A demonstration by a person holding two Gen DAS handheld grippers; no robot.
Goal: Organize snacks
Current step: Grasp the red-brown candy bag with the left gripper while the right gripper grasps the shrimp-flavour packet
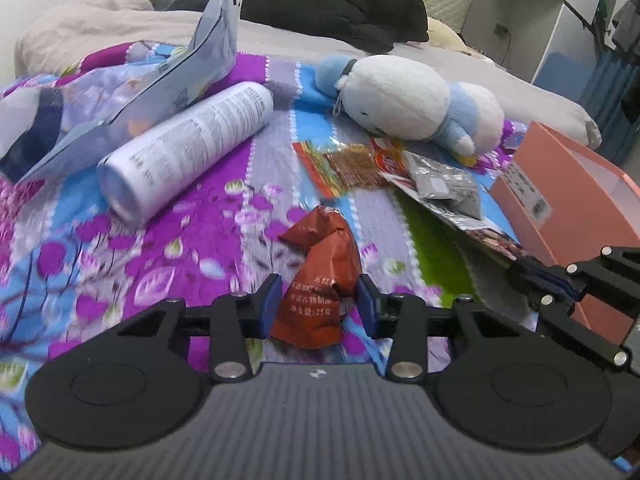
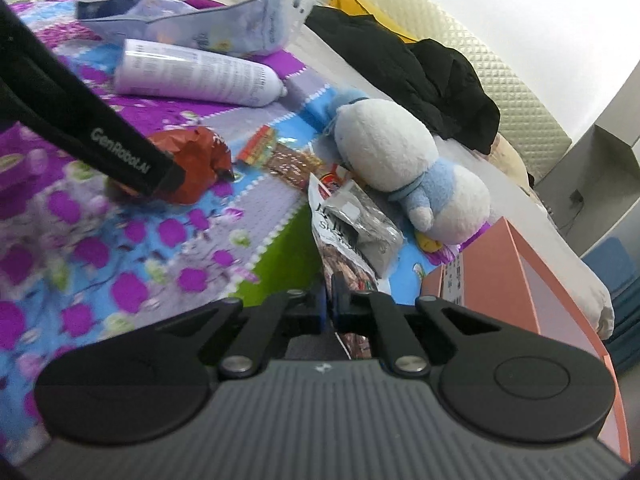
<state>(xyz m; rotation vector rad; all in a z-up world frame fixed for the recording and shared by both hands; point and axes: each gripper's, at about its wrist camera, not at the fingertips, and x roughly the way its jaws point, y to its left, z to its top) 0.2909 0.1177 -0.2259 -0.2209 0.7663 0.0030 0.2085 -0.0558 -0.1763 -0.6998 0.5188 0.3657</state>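
Note:
A crumpled red-brown snack packet (image 1: 324, 248) stands up from the floral blanket (image 1: 120, 264), and my left gripper (image 1: 318, 292) is shut on its lower half, one blue pad pressing each side. The right wrist view shows the same packet (image 2: 196, 152) behind a black finger (image 2: 132, 160) of that gripper. My right gripper (image 2: 330, 296) is shut on the near edge of a flat printed snack bag (image 2: 340, 248). A small silver packet (image 2: 372, 232) lies on top of the bag. An orange and green snack packet (image 1: 340, 164) lies flat beyond them.
A white tube (image 1: 188, 148) and a pale blue pouch (image 1: 192, 68) lie at the left. A white and blue plush toy (image 1: 408, 100) rests behind the snacks. A pink box (image 1: 572, 200) stands at the right, and black clothes (image 1: 332, 8) are heaped further back.

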